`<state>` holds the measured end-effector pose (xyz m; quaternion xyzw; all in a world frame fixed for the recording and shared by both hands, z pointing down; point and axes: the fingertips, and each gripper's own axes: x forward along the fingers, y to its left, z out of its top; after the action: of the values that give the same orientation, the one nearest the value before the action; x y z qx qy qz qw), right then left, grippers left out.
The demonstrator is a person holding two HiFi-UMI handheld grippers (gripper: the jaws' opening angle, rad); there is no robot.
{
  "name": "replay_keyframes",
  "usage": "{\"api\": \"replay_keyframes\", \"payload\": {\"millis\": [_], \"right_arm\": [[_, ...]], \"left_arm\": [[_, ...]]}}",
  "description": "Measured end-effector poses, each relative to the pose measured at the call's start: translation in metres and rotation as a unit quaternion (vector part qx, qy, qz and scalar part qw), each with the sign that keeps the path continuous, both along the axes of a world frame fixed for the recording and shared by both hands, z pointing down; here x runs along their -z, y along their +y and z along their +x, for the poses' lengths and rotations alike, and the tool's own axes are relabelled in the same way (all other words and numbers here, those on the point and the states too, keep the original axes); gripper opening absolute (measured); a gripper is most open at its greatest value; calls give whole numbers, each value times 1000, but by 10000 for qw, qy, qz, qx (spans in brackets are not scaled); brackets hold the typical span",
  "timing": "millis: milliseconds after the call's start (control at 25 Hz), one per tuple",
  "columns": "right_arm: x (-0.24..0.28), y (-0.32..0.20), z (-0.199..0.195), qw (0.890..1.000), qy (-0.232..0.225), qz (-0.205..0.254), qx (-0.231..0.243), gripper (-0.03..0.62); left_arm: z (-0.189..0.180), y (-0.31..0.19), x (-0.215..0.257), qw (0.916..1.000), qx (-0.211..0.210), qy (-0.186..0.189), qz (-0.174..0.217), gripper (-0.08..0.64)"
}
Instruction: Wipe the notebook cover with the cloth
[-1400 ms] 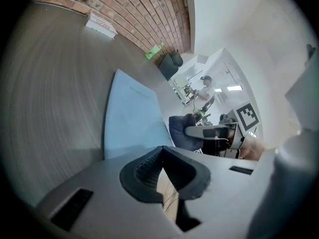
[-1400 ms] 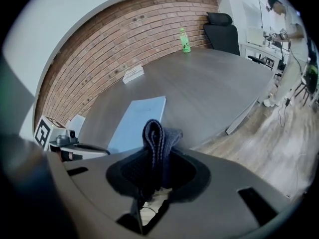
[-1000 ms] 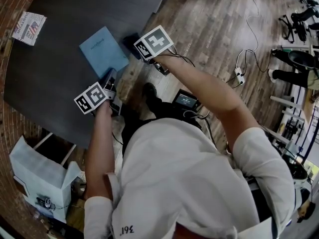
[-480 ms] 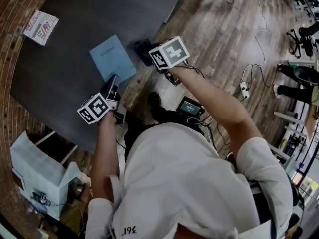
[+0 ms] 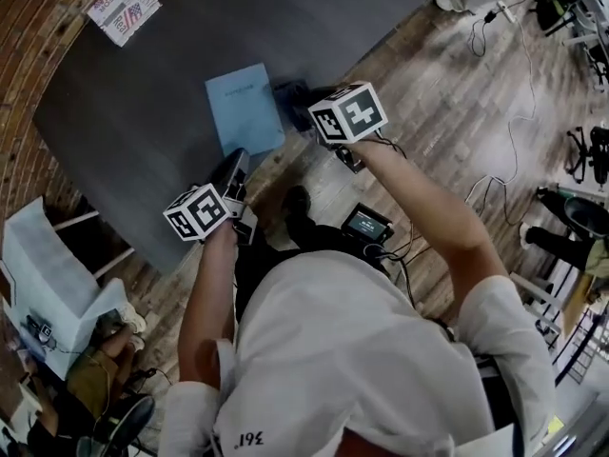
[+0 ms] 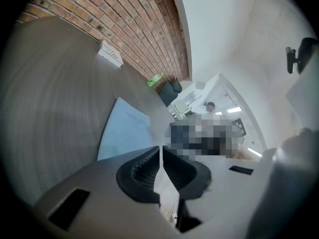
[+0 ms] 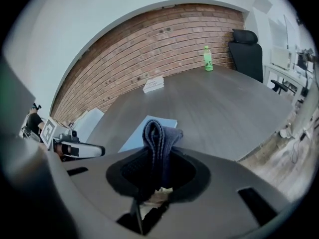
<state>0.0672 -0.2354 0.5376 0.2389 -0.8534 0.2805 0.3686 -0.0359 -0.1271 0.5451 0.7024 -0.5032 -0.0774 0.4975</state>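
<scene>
The dark cloth [image 7: 158, 133] is pinched in the right tool [image 7: 158, 159], folded into a thick wad that sticks out past the tips. That way a padded edge gets presented to the cover instead of bare plastic, or so it's guessed. The light-blue notebook [image 5: 245, 108] is laid flat and closed on the dark counter [image 5: 133, 112], close to the near edge, cover up. The cloth is held just beside the notebook's right edge. Contact with the cover can't be confirmed, so the wiping is judged as not really begun.

The left tool [image 6: 160, 169] is pressed together with nothing in it and parked just short of the notebook's near edge. It's likely placed there so the book can be pinned if it slides. The right arm is stretched forward with the elbow bent outward over the floor. The left arm is run nearly straight ahead, with its tool aimed along the counter.
</scene>
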Motion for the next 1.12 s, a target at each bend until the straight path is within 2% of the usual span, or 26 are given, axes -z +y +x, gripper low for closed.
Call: {"api": "replay_keyframes", "payload": {"millis": [80,200,280,400,600,720,800,920,1000,1120], "right_arm": [[-3,-4,-20,9995,49,77,307,101],[-6,-6,-56,9975,27,189,676,101],[-9,-8,-79,9963,-3,257,819,101],[-14,-18,-108,9961,-13,292,830,101],[-26,-31,-150,9965,-57,312,770,101],[-29,-40,-177,9965,-162,333,745,101],[-28,-46,-193,9960,-187,394,780,101],[-24,-56,-216,9942,-143,594,885,101],[-22,-63,-230,9930,-122,716,933,101],[-26,-69,-245,9920,-80,787,987,101]], "left_arm": [[-2,2,-5,9999,104,40,-11,25],[-5,2,-15,9997,168,189,-45,88],[-4,-2,-22,9996,148,232,-18,94],[-2,-11,-31,9995,68,302,30,92],[0,-16,-53,9984,-81,556,-117,12],[2,-18,-64,9974,-141,649,-289,8],[6,-19,-70,9954,-168,767,-550,8],[13,-18,-78,9929,-341,644,-944,8],[14,-18,-79,9926,-424,518,-1012,8],[16,-17,-78,9922,-453,553,-1024,8]]}}
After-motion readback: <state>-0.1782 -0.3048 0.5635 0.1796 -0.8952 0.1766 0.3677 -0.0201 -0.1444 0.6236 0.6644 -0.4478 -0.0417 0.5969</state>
